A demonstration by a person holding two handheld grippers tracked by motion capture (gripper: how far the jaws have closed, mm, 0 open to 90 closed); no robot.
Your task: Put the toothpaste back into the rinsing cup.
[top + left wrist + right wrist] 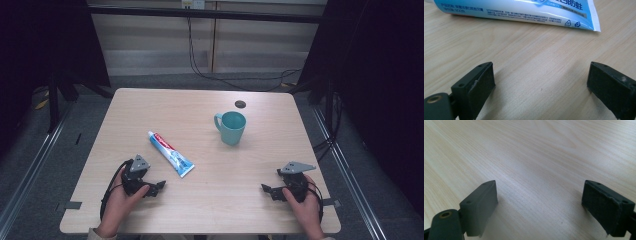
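A white, blue and red toothpaste tube [170, 154] lies at a slant on the wooden table [200, 107], left of centre. A teal mug [232, 127] stands upright to its right, handle to the left. My left gripper [159, 186] rests near the front left, just below the tube's flat end, held by a hand. In the left gripper view it [540, 81] is open, nothing between its jaws, with the tube [524, 12] lying ahead. My right gripper [264, 189] sits at the front right, open over bare wood [540, 197].
A small dark round disc [240, 104] is set in the table behind the mug. Black cables [235, 80] trail on the floor beyond the far edge. Dark frames and rails flank both sides of the table.
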